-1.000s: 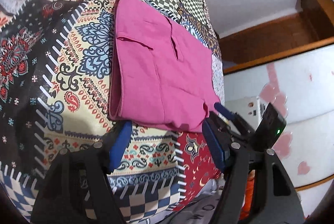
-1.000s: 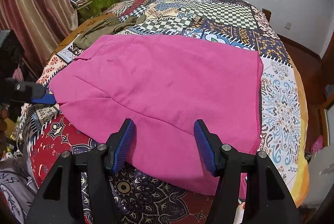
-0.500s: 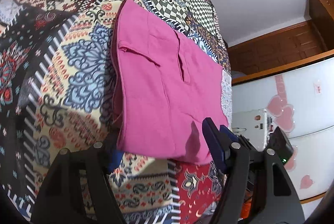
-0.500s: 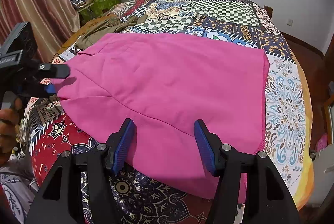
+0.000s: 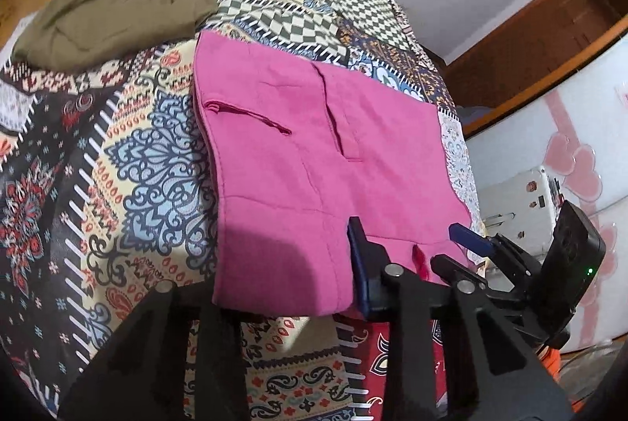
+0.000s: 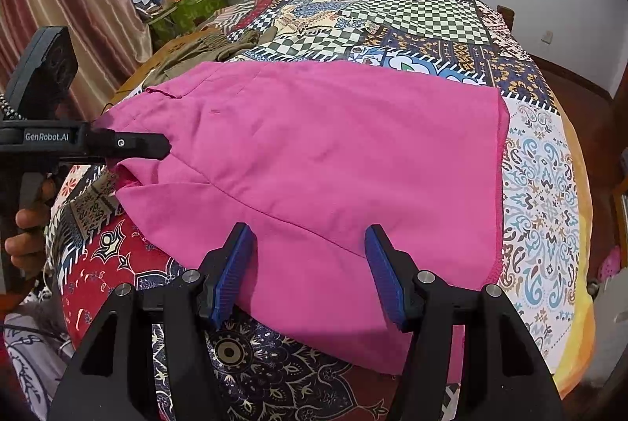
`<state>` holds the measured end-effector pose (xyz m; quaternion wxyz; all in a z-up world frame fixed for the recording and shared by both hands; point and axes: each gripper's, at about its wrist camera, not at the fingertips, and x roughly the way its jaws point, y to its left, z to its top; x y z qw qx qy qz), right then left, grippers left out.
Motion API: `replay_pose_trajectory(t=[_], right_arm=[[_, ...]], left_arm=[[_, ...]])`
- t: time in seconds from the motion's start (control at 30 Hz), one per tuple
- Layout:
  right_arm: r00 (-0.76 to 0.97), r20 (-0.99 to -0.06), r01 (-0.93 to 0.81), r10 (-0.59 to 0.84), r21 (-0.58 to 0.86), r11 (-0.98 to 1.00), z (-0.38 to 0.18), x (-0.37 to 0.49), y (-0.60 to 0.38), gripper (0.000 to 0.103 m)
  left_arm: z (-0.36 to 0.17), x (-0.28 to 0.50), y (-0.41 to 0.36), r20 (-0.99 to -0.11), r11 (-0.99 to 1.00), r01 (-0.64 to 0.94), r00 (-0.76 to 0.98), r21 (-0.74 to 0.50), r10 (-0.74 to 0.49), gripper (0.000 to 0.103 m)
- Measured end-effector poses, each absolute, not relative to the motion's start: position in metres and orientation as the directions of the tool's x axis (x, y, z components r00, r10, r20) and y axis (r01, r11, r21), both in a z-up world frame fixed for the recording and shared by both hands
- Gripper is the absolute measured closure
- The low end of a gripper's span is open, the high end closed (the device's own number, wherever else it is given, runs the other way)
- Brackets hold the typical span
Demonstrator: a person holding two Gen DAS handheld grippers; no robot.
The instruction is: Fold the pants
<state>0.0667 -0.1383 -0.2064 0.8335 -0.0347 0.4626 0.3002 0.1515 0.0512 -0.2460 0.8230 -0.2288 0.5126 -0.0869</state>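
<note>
Right gripper (image 6: 310, 272): nearest in its own view, jaws parted, unchanged over the past second; the near hem of the pink pants (image 6: 314, 166) lies between its blue pads (image 6: 231, 272), which do not press the cloth.

Left gripper (image 5: 314, 256): jaws closing, much narrower than a second ago, with the near corner of the pants (image 5: 314, 166) between them. One blue pad (image 5: 359, 264) now sits on top of the fabric; the other finger is hidden beneath the cloth, so whether the pads already pinch it cannot be told. From the right wrist view the same gripper (image 6: 157, 146) reaches in from the left edge onto the pants' corner, where a second ago it stood just outside the cloth. A hand (image 6: 23, 236) holds its handle.

Pink pants: spread flat, folded, on the patchwork bedspread (image 6: 541, 185).

Olive garment (image 5: 110, 17): bunched farther back on the bedspread, apart from the pants.
</note>
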Motion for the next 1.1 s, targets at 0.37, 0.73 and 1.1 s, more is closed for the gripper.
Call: replay_pose_trajectory(t=[0.37,0.73,1.1], right_arm=[[0.356,-0.798,-0.572,0.487,0.226,0.788,-0.2,0.067,-0.122,0.047],[0.374,-0.767,-0.62,0.522,0.212,0.755,-0.17,0.074,-0.09,0.047],[0.326,-0.812,-0.637,0.484,0.19,0.747,-0.188,0.088,-0.052,0.047]], left_arm=[[-0.221,0.126,0.06,-0.798,0.931,-0.062,0.538,-0.359,-0.272,0.074],[-0.218,0.116,0.066,-0.807,0.96,-0.055,0.556,-0.274,-0.198,0.074],[-0.208,0.118,0.057,-0.798,0.977,-0.013,0.579,-0.214,-0.166,0.074]])
